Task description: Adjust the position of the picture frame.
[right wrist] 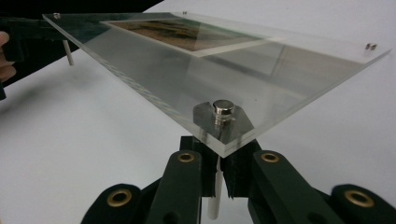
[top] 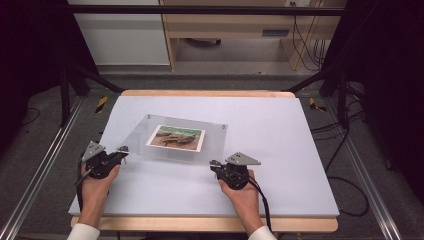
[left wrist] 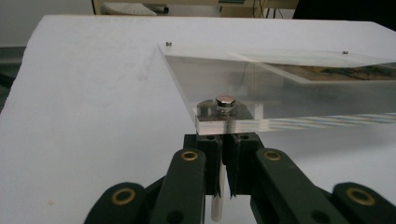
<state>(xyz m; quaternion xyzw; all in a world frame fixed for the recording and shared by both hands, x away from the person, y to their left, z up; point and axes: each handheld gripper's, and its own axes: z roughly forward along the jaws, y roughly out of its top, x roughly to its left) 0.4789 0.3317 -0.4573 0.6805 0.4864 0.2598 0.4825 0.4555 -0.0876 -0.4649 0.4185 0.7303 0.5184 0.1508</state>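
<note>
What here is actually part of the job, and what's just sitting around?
In the job:
clear picture frame
its corner posts
left claw
right claw

Just around:
white table mat
wooden cabinet
floor cables

clear acrylic photo frame, near edge raised, tilted

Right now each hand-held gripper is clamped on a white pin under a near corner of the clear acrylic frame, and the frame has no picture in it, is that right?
Not quite. The clear acrylic frame does hold a picture, as the high view shows. The rest stands: the left hand-held gripper and right hand-held gripper each clamp a white pin under a near corner.
</note>
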